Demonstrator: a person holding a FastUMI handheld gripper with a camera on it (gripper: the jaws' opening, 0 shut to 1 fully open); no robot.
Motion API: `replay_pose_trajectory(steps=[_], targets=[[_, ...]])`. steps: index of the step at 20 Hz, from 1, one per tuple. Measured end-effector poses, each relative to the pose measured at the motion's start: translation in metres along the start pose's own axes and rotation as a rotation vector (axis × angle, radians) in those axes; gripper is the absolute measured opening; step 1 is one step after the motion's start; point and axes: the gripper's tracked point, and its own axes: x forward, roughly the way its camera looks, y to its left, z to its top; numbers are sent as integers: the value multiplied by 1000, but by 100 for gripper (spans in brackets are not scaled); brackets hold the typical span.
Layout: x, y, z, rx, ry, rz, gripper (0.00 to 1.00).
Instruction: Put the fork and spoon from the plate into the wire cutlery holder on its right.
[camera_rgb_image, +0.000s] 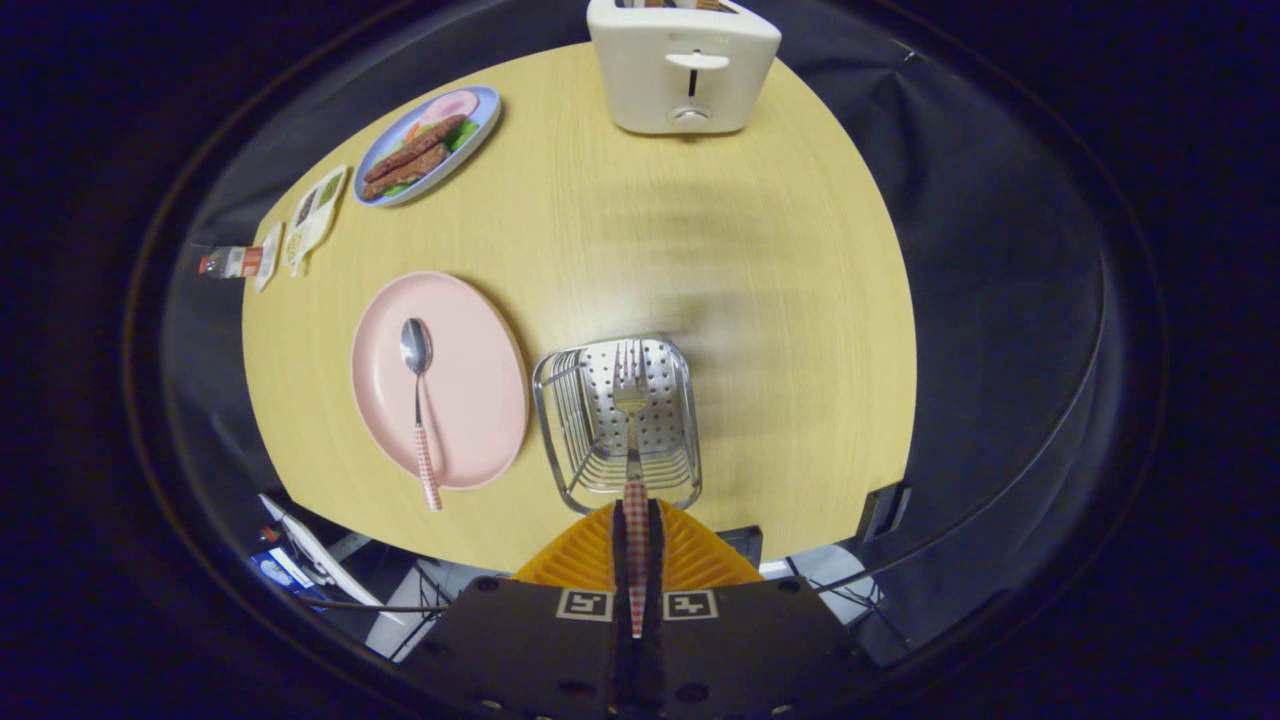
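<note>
While clamped narrow on the fork's (632, 420) checked handle, gripper (636, 515) points straight to 12 o'clock from above, tines out over the holder (618, 425). Could snag tines on the wire rim or the perforated floor if lowered crooked; could tip the light holder if pushed. Could slip and let the fork swing, given the grip so far back on the handle. Spoon (420, 400) waiting on the plate (480, 380) at 10 o'clock, bowl toward the toaster (685, 65).

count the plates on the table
2. The pink plate lies left of the wire holder, with the spoon on it. The blue plate of food sits beyond it, left of the toaster.
</note>
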Motion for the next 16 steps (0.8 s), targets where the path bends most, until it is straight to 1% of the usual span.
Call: replay_pose_trajectory(steps=[6,8,10,12,15,16], targets=[[4,4,-7,-6,22,-1,3],[7,1,-10,24,39,-12,4],[9,1,-11,44,60,-1,4],[10,4,-6,38,45,23,4],[7,8,-1,37,-7,56,15],[5,9,0,31,-32,70,33]])
